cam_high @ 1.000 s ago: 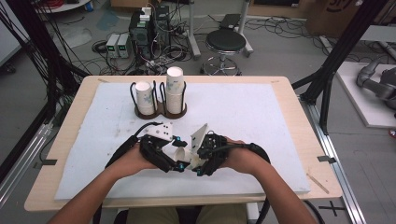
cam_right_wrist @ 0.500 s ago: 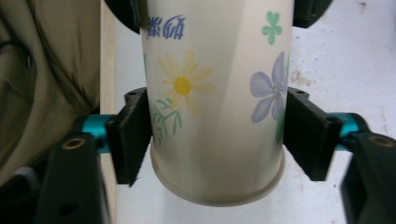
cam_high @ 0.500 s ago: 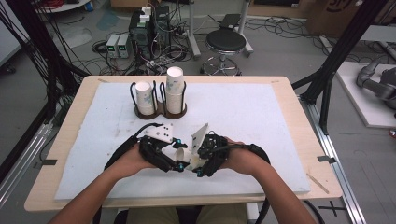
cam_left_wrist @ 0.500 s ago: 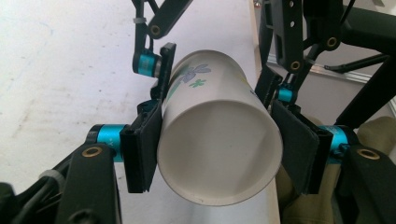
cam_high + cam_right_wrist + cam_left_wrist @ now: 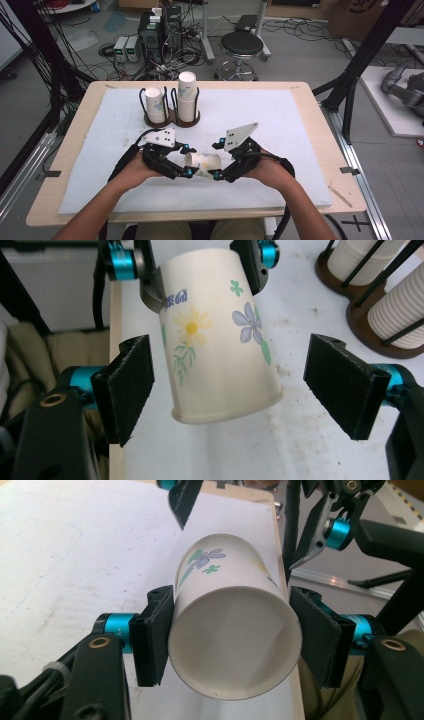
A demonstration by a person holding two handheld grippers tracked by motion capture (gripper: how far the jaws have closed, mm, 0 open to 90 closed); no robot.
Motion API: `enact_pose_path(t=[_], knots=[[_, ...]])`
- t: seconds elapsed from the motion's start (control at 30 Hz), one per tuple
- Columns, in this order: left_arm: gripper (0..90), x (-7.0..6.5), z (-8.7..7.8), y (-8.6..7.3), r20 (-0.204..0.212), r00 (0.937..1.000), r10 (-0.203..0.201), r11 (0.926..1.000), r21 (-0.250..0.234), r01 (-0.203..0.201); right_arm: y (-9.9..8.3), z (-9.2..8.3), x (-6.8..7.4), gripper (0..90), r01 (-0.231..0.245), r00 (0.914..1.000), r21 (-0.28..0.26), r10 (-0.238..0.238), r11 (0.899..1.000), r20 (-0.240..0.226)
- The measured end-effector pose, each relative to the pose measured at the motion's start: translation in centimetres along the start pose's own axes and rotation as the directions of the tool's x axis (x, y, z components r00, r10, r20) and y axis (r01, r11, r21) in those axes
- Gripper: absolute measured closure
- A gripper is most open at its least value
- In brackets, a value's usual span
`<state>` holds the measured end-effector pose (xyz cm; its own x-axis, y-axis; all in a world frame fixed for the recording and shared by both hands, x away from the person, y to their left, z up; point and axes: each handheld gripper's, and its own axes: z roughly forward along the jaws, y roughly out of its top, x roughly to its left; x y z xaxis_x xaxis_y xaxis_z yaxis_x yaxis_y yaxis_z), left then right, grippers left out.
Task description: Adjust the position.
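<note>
A white paper cup (image 5: 202, 162) printed with flowers lies sideways above the mat, between my two grippers. My left gripper (image 5: 232, 640) is shut on it near the rim, its pads (image 5: 152, 635) pressing both sides, and the cup's open mouth (image 5: 235, 645) faces that camera. My right gripper (image 5: 235, 390) is open. Its pads (image 5: 127, 385) stand either side of the cup's base (image 5: 225, 410) with a gap on each side. From above, the left gripper (image 5: 186, 161) and the right gripper (image 5: 217, 161) face each other near the table's front.
A dark wire cup holder (image 5: 172, 120) stands at the back left of the white mat (image 5: 280, 125) with two stacks of paper cups (image 5: 186, 97). It also appears at the top right of the right gripper view as holder (image 5: 370, 290). The table's front edge (image 5: 200, 215) is close behind my hands.
The right gripper has drawn back to the right, away from the left one. The cup now shows between them, held in the left gripper.
</note>
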<state>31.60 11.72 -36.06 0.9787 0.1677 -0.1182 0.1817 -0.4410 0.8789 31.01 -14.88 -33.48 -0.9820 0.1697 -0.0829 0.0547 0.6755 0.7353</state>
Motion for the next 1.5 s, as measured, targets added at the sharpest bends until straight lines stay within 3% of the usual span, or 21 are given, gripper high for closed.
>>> enact_pose_path(t=[0.2,0.3,0.43,0.57,0.97,1.23,1.5], knots=[[36.9,0.2,-0.4,-0.7,-0.003,0.9998,-0.018,0.9986,-0.049,0.018,-1.2,-0.7,0.0,20.8,-0.059,0.9978,-0.113,0.062,0.992,0.025],[36.8,0.4,-0.6,-1.1,-0.010,0.9997,-0.022,0.9967,-0.078,0.021,-2.0,-1.1,0.0,20.8,-0.089,0.9944,-0.168,0.098,0.982,0.041],[36.9,0.6,-0.8,-1.7,-0.014,0.9994,-0.033,0.9927,-0.117,0.031,-3.2,-1.5,0.2,20.8,-0.131,0.9868,-0.244,0.150,0.961,0.061],[36.9,0.7,-0.9,-2.2,-0.012,0.9991,-0.040,0.9886,-0.146,0.038,-4.3,-1.7,0.3,20.7,-0.157,0.9812,-0.285,0.182,0.946,0.063],[36.9,0.4,-1.1,-3.0,0.002,0.9995,-0.032,0.9751,-0.220,0.032,-6.3,-0.7,0.7,20.7,-0.210,0.9738,-0.318,0.227,0.924,0.017],[36.9,0.2,-1.1,-2.9,0.020,0.9997,-0.015,0.9692,-0.246,0.019,-6.7,-0.2,0.8,20.7,-0.224,0.9731,-0.323,0.229,0.920,-0.022],[37.0,-0.1,-1.1,-2.8,0.045,0.9990,0.001,0.9652,-0.261,0.011,-6.7,0.3,0.9,20.8,-0.246,0.9691,-0.339,0.236,0.908,-0.073]])
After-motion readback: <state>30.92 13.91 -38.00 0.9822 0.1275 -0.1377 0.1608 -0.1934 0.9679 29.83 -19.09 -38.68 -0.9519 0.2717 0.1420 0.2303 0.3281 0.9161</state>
